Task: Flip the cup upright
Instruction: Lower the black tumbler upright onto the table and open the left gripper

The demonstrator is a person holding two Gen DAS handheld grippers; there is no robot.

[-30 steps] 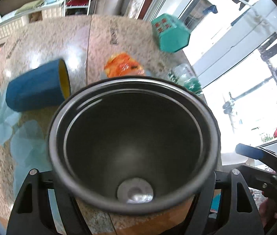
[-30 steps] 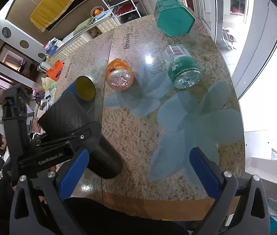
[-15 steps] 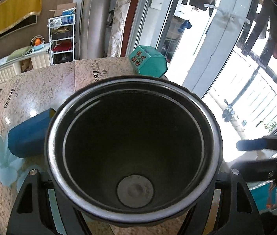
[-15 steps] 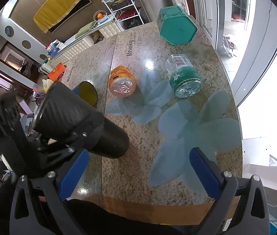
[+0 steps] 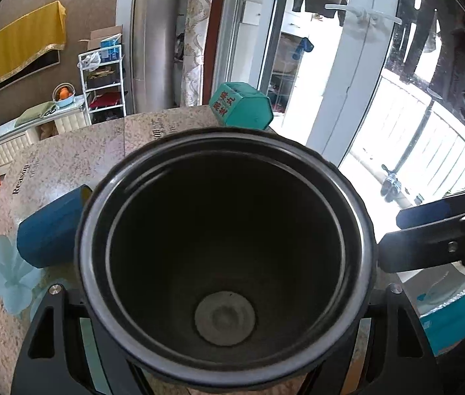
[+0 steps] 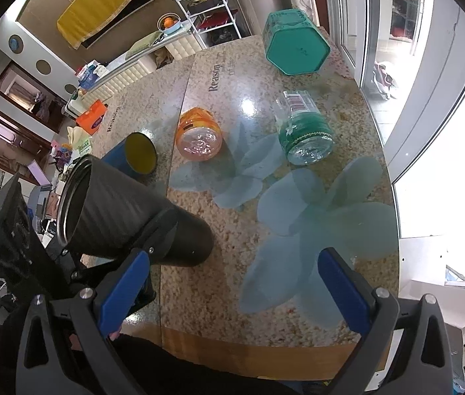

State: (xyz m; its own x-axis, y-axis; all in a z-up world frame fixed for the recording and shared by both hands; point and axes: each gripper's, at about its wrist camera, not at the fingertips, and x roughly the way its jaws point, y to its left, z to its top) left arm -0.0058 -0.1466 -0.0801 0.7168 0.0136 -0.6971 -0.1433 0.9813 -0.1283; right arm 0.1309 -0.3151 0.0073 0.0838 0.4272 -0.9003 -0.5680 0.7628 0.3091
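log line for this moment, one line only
step: flip cup | left gripper: shut on black cup, tilted, base on table | right gripper: open, empty | blue cup: on side

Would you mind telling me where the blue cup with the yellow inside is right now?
In the right wrist view the blue cup lies on its side at the table's left, just behind the black cup held by the left gripper, left of the orange jar.

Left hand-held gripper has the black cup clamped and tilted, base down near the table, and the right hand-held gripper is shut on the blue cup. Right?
Not quite. The right hand-held gripper is open and holds nothing; the blue cup lies on its side, untouched, as the right wrist view shows. The left hand-held gripper does clamp the tilted black cup.
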